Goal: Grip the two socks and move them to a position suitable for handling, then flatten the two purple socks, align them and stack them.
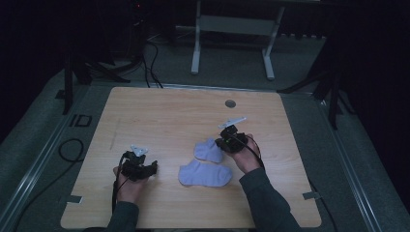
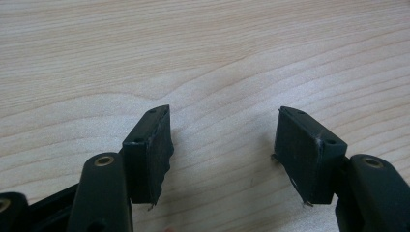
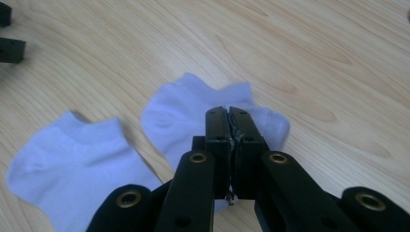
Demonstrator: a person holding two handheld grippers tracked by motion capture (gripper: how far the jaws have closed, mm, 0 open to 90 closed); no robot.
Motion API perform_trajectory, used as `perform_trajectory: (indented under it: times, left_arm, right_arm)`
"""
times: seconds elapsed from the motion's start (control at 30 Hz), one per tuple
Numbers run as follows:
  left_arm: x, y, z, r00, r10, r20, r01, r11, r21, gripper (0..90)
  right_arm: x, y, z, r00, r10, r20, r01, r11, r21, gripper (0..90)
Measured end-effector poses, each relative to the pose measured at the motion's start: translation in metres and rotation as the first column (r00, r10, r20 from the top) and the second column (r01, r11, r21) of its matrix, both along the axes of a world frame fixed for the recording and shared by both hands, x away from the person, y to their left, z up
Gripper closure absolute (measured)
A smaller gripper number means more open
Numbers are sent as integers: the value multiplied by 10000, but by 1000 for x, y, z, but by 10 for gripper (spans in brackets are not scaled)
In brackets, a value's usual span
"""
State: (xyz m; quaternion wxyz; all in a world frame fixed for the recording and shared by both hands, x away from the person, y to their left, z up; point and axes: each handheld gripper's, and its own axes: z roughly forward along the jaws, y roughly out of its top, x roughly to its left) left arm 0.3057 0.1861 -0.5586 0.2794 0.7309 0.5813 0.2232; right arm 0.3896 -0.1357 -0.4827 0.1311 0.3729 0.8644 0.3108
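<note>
In the right gripper view, the two black jaws of the right hand-held gripper [image 3: 228, 116] rise from the bottom edge and are pressed together, with no gap between them. They stand over the edge of a pale lilac ankle sock, the far sock [image 3: 193, 113], but I cannot tell if any cloth is pinched between them or if they are only closed above it. A second sock of the same colour, the near sock [image 3: 72, 164], lies flat just beside the first one, at the left in this view, and the two are close but apart.

In the left gripper view, the left hand-held gripper [image 2: 225, 145] has its jaws wide apart, and between them is only bare light wood of the tabletop [image 2: 203, 58].

In the high view, the person's forearms in dark sleeves come in from the bottom. The left hand [image 1: 129, 186] holds the left hand-held gripper [image 1: 138, 166] low over the tabletop [image 1: 164, 116], well apart from the socks. The right hand [image 1: 245, 155] holds the right hand-held gripper [image 1: 231, 140] at the right edge of the far sock [image 1: 209, 150]. The near sock [image 1: 204, 174] lies in front of it, nearer to the person, around the middle of the tabletop. A small round grey cap [image 1: 230, 103] sits in the wood near the far edge.
</note>
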Motion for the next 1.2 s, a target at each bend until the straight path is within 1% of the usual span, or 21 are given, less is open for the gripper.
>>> perform_trajectory:
  times: [0.23, 0.33, 0.47, 0.67, 0.7, 0.77, 0.83, 0.93, 1.0, 1.1, 1.2]
  left_arm:
    - [0, -1, 0, 10000, -61, 16, 61, 10000, -16, 385]
    - [1, -1, 0, 10000, -90, -4, 90, 10000, 17, 385]
    - [1, -2, 0, 9999, -122, 7, 122, 9999, 18, 385]
    - [1, -2, 0, 9999, -128, 0, 128, 9999, 22, 385]
    - [1, -2, 0, 9999, -127, 6, 127, 9999, 19, 385]
    - [1, -2, 0, 9999, -120, 6, 120, 9999, 19, 384]
    - [1, -2, 0, 9999, -118, 8, 118, 9999, 20, 384]
    - [1, -3, 0, 9999, -106, 36, 106, 9999, 3, 384]
    - [1, -3, 0, 9999, -109, 31, 109, 9999, 4, 384]
    - [1, -3, 0, 9999, -113, 31, 113, 9999, 5, 384]
    - [1, -3, 0, 9999, -112, 35, 112, 9999, 3, 384]
  right_arm:
    - [0, -23, -2, 9983, -553, -170, 555, 9984, 114, 877]
    - [-1, -28, -3, 9973, -696, -230, 700, 9974, 163, 876]
    - [-1, -32, -6, 9968, -762, -232, 764, 9971, 69, 876]
    - [-3, -43, -13, 9942, -980, -439, 980, 9952, -21, 862]
    - [-3, -45, -14, 9937, -1018, -468, 1015, 9948, -77, 850]
    - [-5, -53, -15, 9913, -1257, -400, 1246, 9918, -298, 785]
    - [-6, -59, -14, 9887, -1470, -305, 1458, 9886, -383, 667]
    - [-6, -64, -9, 9860, -1661, -105, 1657, 9856, -349, 603]
    - [-6, -65, -4, 9859, -1671, 16, 1670, 9856, -281, 578]
    - [-6, -62, 1, 9903, -1381, 151, 1383, 9903, -118, 569]
    - [-5, -53, 2, 9952, -960, 176, 963, 9953, -136, 571]
